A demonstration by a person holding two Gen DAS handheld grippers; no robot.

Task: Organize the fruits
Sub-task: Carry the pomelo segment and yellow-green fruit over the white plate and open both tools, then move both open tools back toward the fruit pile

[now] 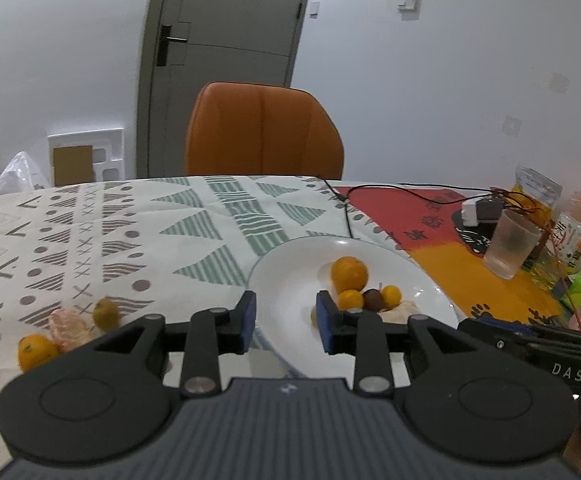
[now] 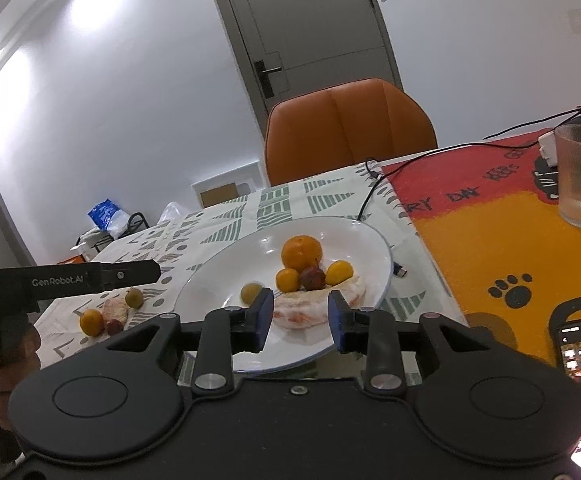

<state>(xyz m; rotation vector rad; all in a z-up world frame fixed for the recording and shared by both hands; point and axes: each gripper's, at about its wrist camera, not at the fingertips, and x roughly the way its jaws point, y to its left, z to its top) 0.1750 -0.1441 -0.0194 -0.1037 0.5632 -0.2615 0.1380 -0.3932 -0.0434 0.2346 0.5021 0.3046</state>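
Both tools, left (image 1: 286, 322) and right (image 2: 300, 318), hover spread and empty over the near rim of a white plate (image 2: 218, 276) of fruit, while a peeled segment (image 1: 68, 326) and small fruits lie on the desk (image 1: 130, 232) left of them.

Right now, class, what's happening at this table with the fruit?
A person holding a gripper in each hand is gathering fruit onto a white plate. The plate holds a large orange, small yellow fruits, a dark red one and a peeled citrus piece. Both the left gripper and right gripper have open, empty jaws. Several fruits are on the patterned cloth.
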